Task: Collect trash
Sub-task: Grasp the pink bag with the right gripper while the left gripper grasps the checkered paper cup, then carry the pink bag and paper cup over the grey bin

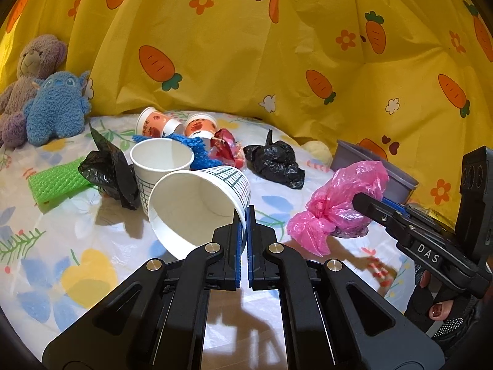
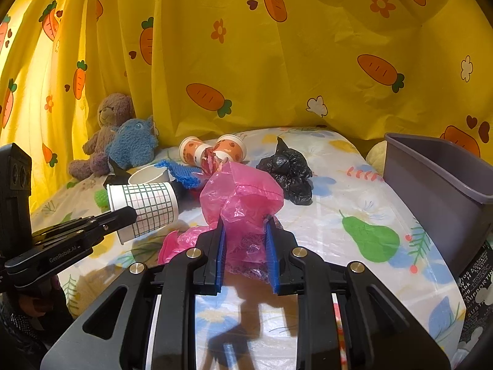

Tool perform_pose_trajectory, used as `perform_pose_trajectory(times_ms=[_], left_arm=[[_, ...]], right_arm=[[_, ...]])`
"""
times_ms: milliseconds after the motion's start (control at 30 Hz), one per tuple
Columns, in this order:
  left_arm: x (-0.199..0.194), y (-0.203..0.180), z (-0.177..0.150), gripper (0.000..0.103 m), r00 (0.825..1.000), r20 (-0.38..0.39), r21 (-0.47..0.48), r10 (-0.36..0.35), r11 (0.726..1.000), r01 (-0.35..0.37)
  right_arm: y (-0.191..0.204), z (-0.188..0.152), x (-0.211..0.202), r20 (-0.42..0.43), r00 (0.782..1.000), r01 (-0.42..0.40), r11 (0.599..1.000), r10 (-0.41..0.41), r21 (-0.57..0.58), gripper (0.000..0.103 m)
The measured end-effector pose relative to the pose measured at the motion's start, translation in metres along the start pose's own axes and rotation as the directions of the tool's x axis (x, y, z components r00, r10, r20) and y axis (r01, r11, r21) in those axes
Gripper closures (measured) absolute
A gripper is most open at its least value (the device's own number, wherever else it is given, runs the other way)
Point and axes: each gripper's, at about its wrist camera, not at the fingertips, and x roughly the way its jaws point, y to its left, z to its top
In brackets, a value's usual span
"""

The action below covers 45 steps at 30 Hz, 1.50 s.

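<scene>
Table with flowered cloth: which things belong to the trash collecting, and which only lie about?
Trash job: grid-patterned white paper cup in left gripper; crumpled pink plastic bag in right gripper; crumpled black plastic bag; grey plastic bin.

Lying about: brown plush bear; blue plush toy.

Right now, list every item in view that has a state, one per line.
left gripper: shut on grid cup rim
grid cup: tipped, held, empty
plain white cup: upright, empty
right gripper: shut on pink bag
pink bag: crumpled, held
orange cups: lying on their sides
black bag: crumpled on the table
grey bin: upright, open
</scene>
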Motion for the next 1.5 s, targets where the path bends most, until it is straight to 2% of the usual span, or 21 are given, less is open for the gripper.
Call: perform_pose_trajectory(times_ms=[333, 700, 1033, 1500], left_arm=[[0.001, -0.026, 0.013, 0.101, 1.0, 0.017, 0.046, 0.023, 0.999, -0.024], [0.01, -0.06, 0.035, 0.101, 0.999, 0.048, 0.103, 0.005, 0.995, -0.01], [0.027, -0.096, 0.059, 0.101, 0.998, 0.058, 0.165, -0.038, 0.986, 0.028], [0.055, -0.147, 0.094, 0.101, 0.992, 0.076, 0.254, -0.104, 0.964, 0.082]], right_arm=[[-0.006, 0.007, -0.014, 0.033, 0.999, 0.03, 1.0, -0.03, 0.003, 0.08], [-0.029, 0.021, -0.029, 0.075, 0.991, 0.11, 0.994, -0.111, 0.019, 0.08], [-0.059, 0.042, -0.049, 0.143, 0.97, 0.191, 0.981, -0.195, 0.044, 0.08], [-0.098, 0.061, -0.058, 0.18, 0.936, 0.291, 0.953, -0.301, 0.084, 0.08]])
